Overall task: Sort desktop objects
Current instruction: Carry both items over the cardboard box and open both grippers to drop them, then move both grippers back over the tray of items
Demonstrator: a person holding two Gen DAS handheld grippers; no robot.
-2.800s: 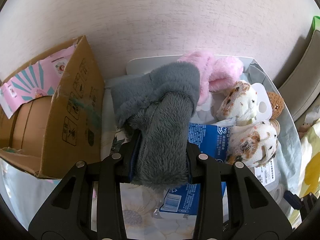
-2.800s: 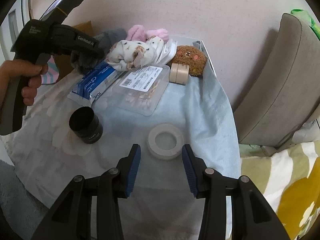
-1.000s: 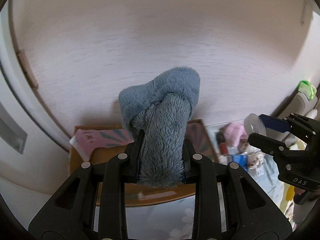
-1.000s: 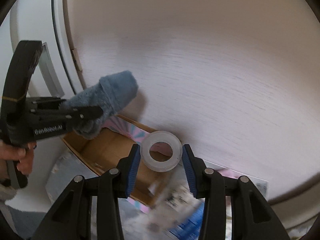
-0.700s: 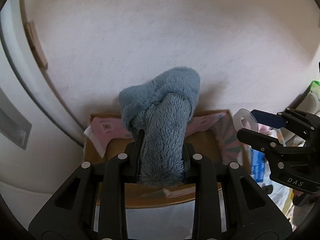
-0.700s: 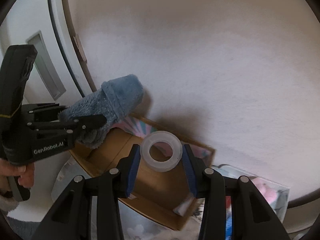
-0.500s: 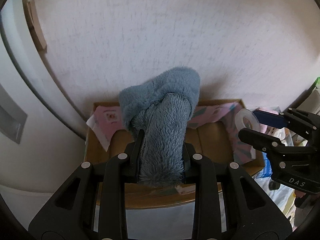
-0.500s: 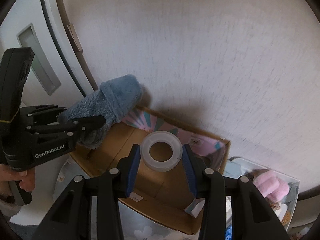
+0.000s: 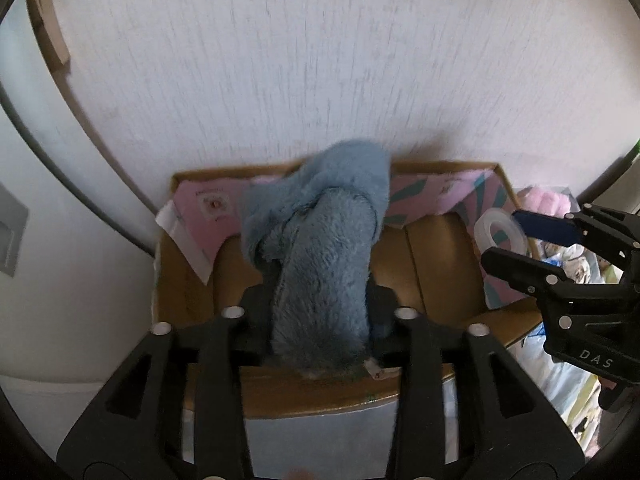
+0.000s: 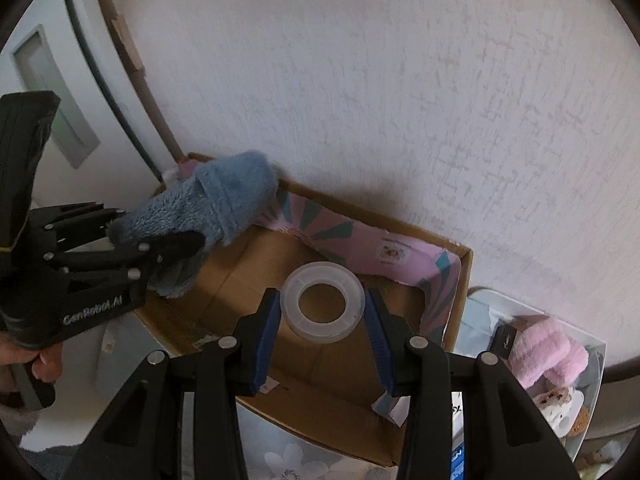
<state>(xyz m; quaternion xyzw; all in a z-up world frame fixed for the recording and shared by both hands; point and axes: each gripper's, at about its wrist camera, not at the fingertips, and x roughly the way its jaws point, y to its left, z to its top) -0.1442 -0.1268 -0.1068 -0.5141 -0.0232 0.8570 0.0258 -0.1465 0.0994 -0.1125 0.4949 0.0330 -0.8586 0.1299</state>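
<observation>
Both grippers have come down over the cardboard box (image 10: 320, 400) and their jaws have just been opening. The left gripper (image 9: 320, 304) lets the fuzzy blue slipper (image 9: 320, 248) slip loose — the right gripper (image 10: 322, 320) frees the tape roll (image 10: 322, 308), so both should drop in.

Wall (image 10: 400, 100): pale, streaky texture, daylit.
Door frame (image 10: 132, 56): wooden, stood left of the wall.
Door (image 9: 48, 240): white.
</observation>
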